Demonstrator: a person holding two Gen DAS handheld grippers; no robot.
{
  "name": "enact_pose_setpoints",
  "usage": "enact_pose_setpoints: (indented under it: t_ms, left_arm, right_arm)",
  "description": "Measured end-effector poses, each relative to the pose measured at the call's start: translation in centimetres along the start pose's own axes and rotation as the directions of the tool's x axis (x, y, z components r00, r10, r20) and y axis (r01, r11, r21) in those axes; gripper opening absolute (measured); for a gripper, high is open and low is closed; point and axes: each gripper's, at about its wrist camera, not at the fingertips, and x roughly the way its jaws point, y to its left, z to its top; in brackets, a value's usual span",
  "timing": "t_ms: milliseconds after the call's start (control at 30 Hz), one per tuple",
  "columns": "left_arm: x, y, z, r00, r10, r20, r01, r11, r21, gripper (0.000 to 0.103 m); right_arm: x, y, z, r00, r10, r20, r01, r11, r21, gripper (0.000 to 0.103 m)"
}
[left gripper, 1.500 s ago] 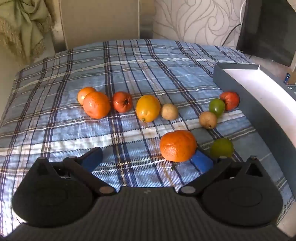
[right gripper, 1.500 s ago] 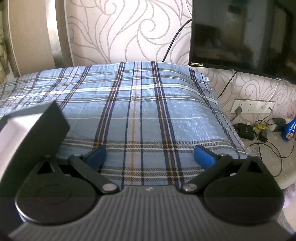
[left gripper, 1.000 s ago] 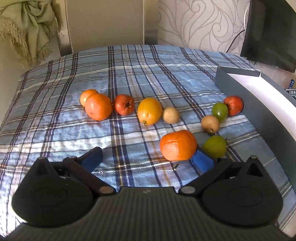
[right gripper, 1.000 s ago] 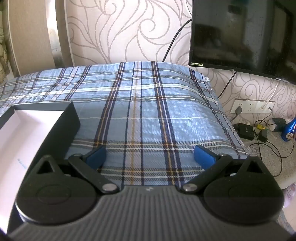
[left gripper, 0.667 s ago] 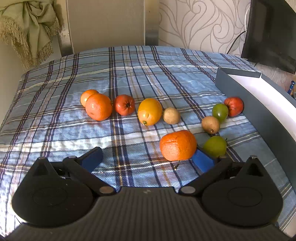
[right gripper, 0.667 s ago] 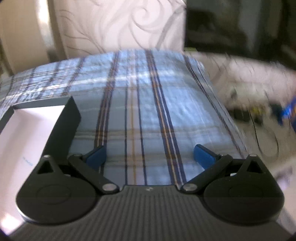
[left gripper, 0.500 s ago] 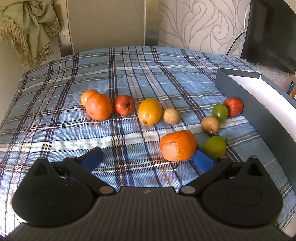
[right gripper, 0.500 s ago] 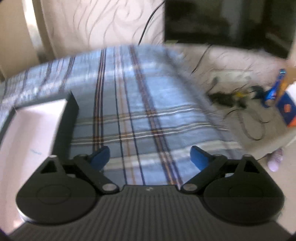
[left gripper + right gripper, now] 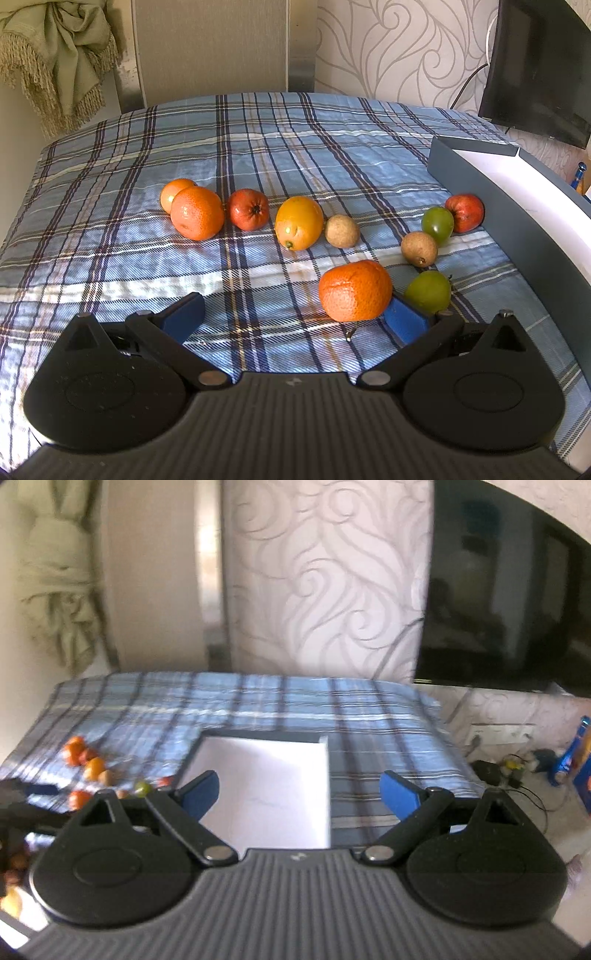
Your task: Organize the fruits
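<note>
Tangerine (image 9: 354, 290) touches spread left tool (image 9: 293, 317).

1. A surface is covered by a blue plaid cloth (image 9: 258, 155), crossed by dark and white stripes.
2. The wall (image 9: 399, 55) behind it is papered in a pale swirl pattern.
3. A plain beige panel (image 9: 210, 48) is seen at the far edge, with a metallic strip beside it.
4. A green fringed cloth (image 9: 55, 55) is hung at the upper left.
5. A dark television screen (image 9: 509, 605) is mounted on the right wall, and a cable is seen below it.
6. A wall socket (image 9: 498, 734) and tangled cords (image 9: 517, 771) are seen on the floor at the right.
7. Patches of bright light are cast across the cloth.
</note>
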Motion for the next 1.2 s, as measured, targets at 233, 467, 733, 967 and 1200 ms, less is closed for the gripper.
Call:
enact_pose_setpoints:
  t_ms: [233,467,733,967,1200]
  left_arm:
    - [-0.3,-0.3,0.3,1.0,0.009,0.001,-0.009,1.0,0.026,0.103]
    - [-3.1,-0.4,-0.3,0.997,-0.066,0.047,0.061,0.993,0.101,0.103]
    - [-5.2,0.3,-0.5,0.99,-0.119,0.077,0.111,0.988,0.11,0.089]
    - [-5.2,0.9,-1.1,0.986,-0.161,0.043,0.154,0.979,0.135,0.08]
    - [-5.2,2.2,-1.1,0.984,-0.179,0.027,0.173,0.974,0.146,0.08]
  right_arm:
    - [0.2,5.1,0.8,0.996,0.093,0.005,-0.093,0.994,-0.05,0.095]
    - [1.9,11.2,0.0,0.989,0.141,-0.046,-0.147,0.977,-0.155,0.093]
    - [4.7,15.4,-2.8,0.961,0.197,-0.193,-0.23,0.958,-0.172,0.058]
    - [6.5,17.2,-3.3,0.952,0.204,-0.227,-0.242,0.958,-0.154,0.043]
    - [9.0,18.1,-3.3,0.938,0.213,-0.274,-0.236,0.97,-0.055,0.036]
